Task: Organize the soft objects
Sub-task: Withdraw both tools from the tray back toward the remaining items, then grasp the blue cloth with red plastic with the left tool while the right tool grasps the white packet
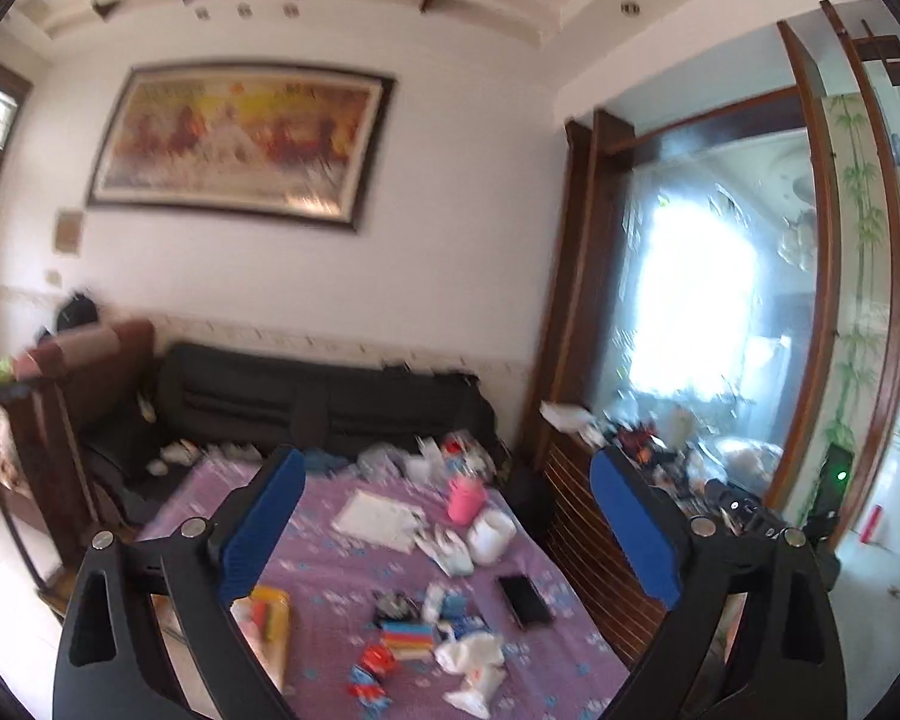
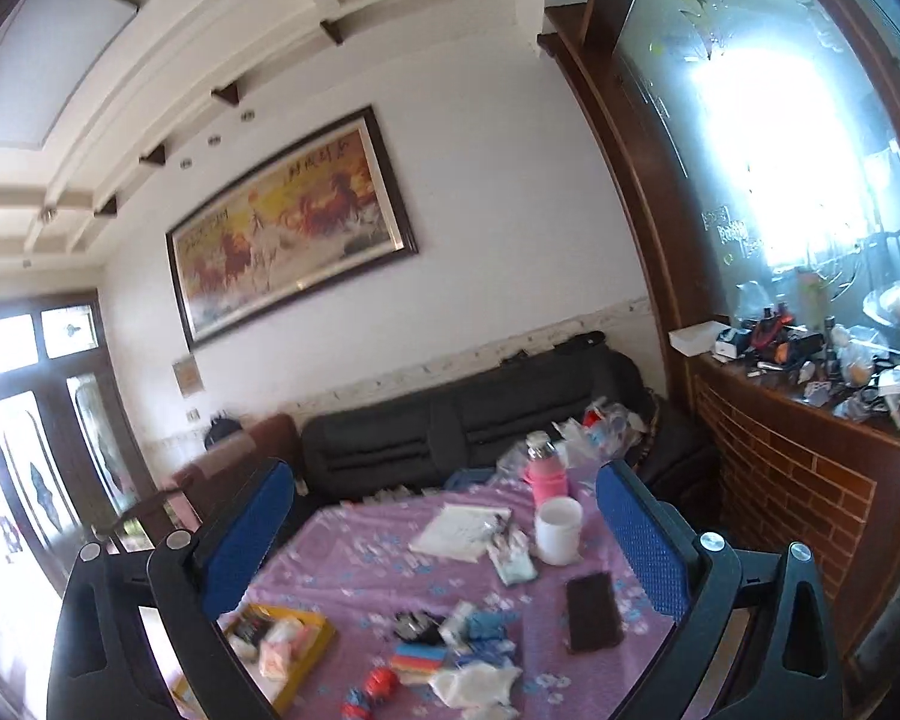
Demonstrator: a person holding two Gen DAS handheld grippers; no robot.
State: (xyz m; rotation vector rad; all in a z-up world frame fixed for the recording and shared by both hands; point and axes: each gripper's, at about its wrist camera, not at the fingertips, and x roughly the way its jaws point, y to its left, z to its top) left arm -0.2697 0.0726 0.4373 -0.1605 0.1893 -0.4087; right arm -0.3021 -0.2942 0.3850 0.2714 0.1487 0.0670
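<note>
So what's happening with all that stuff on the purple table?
A person holds a gripper in each hand, raised above the table. Both the left gripper and the right gripper are open and hold nothing. On the purple cloth lie a stack of colourful sponges, a white plastic bag, a phone, a white cup and a pink bottle. A yellow tray sits at the near-left edge, already holding a few things.
</note>
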